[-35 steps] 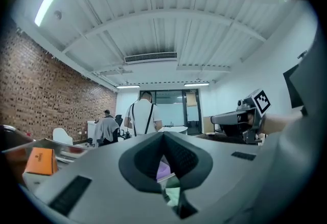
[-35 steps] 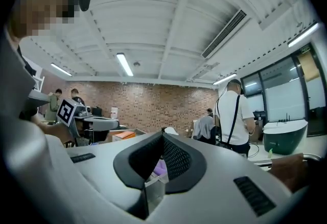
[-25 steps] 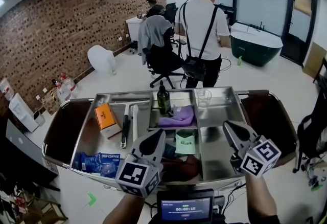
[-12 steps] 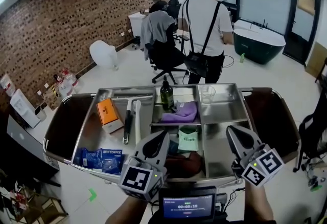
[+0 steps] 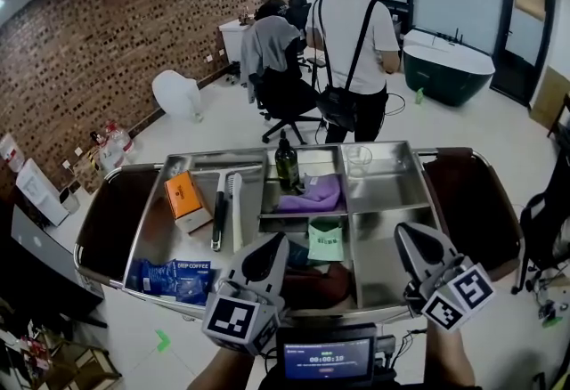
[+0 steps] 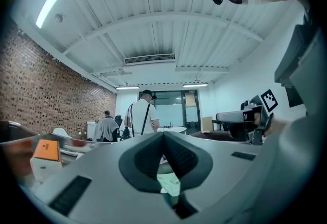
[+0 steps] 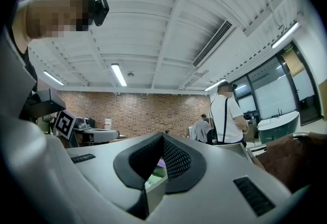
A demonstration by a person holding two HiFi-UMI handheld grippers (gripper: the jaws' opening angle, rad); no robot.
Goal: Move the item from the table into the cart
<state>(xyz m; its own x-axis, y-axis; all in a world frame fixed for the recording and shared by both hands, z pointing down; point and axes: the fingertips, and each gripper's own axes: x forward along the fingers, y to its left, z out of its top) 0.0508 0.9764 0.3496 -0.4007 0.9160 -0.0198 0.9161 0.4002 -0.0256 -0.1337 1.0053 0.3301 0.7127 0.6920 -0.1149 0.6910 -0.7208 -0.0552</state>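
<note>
Both pairs of jaws are fully closed with nothing in them. The left gripper [image 5: 272, 242] and right gripper [image 5: 405, 231] hover over the near edge of the cart [image 5: 381, 265]. The green packet [image 5: 327, 242] lies in a middle compartment between them, nearer the left gripper.

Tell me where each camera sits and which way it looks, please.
Head view: on the person's head, steeply down on the cart; left gripper, right gripper, forearms show.
Left gripper view: on that gripper, looking level past its shut jaws.
Right gripper view: likewise, its jaws shut.
Shared: both gripper views see the standing person.
</note>
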